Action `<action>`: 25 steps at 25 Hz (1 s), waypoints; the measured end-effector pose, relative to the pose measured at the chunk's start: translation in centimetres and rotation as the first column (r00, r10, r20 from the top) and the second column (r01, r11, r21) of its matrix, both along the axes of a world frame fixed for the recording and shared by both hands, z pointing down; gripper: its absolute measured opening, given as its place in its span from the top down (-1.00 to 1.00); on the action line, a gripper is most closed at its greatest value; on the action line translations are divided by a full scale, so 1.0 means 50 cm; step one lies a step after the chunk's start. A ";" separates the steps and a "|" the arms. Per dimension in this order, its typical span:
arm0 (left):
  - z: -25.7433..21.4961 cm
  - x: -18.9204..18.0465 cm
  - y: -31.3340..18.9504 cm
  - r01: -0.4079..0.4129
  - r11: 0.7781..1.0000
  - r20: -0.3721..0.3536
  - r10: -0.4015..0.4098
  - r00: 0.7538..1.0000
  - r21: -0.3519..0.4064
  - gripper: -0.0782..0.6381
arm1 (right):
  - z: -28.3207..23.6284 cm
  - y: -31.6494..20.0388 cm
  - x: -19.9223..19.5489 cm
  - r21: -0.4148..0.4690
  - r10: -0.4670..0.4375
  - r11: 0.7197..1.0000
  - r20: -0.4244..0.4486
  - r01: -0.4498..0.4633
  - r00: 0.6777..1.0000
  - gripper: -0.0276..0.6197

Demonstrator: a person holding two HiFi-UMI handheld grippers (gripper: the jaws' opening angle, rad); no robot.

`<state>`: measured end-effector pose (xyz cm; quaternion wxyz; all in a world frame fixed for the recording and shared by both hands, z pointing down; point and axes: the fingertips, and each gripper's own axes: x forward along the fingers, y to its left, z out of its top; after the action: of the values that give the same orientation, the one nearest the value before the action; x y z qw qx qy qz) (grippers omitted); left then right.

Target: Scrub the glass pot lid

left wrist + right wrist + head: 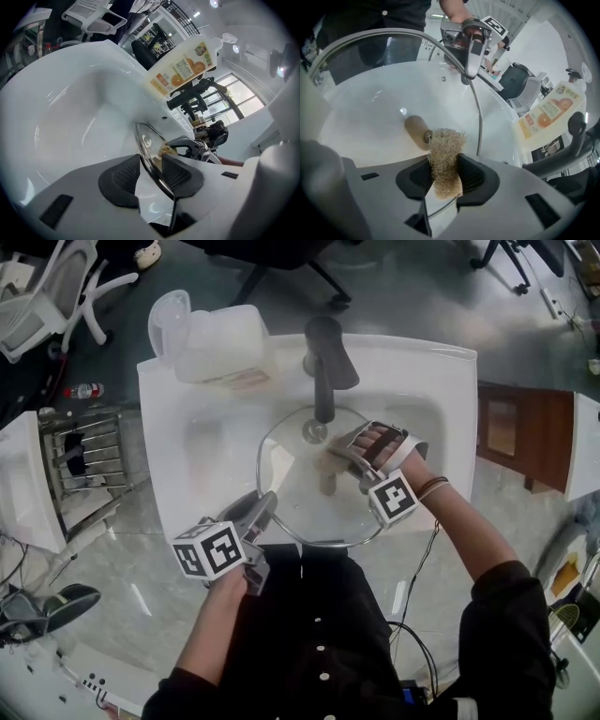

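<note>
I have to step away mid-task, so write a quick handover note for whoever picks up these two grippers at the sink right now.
Left gripper: shut on the rim of the glass pot lid, holding it over the sink.
Right gripper: shut on a tan fibre scrubber, at the lid's middle near its knob.
Done: lid and scrubber are both in hand. No foam shows, and I cannot tell how much is scrubbed.
Left: scrub the glass and rim, then set the lid down. The detergent bottle is at the sink's far left corner.
</note>
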<state>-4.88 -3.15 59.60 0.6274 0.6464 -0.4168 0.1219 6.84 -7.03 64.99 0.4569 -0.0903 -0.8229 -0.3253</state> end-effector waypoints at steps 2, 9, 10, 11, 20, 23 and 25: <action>-0.001 0.001 0.001 -0.002 1.000 0.001 0.002 1.000 -0.002 0.32 | 0.002 0.005 0.033 -0.006 -0.029 1.000 -0.041 0.029 0.999 0.46; -0.004 0.002 -0.001 -0.002 1.000 -0.010 0.002 1.000 -0.001 0.32 | 0.007 0.019 0.132 -0.062 -0.130 0.991 -0.196 0.120 0.972 0.46; -0.003 0.001 -0.001 -0.003 1.000 -0.010 0.003 1.000 -0.002 0.32 | 0.007 0.021 0.143 -0.075 -0.141 0.989 -0.215 0.128 0.966 0.46; -0.003 0.001 -0.001 -0.004 1.000 -0.010 0.004 1.000 -0.002 0.32 | 0.007 0.023 0.153 -0.088 -0.152 0.987 -0.232 0.135 0.961 0.46; -0.003 0.001 -0.002 0.002 1.000 -0.027 -0.002 1.000 -0.001 0.33 | 0.001 0.025 0.204 -0.096 -0.236 0.972 -0.320 0.216 0.918 0.46; -0.004 0.002 -0.001 -0.001 1.000 -0.028 0.001 1.000 -0.001 0.33 | -0.010 0.011 0.179 -0.071 -0.193 0.981 -0.285 0.180 0.939 0.46; -0.005 0.004 -0.001 0.000 1.000 -0.032 0.000 0.999 0.000 0.33 | -0.035 -0.006 0.128 -0.070 -0.101 0.994 -0.191 0.089 0.976 0.46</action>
<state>-4.69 -3.22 59.33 0.6338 0.6483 -0.4070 0.1115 13.22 -7.32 63.25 0.5158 -0.1749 -0.7788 -0.3112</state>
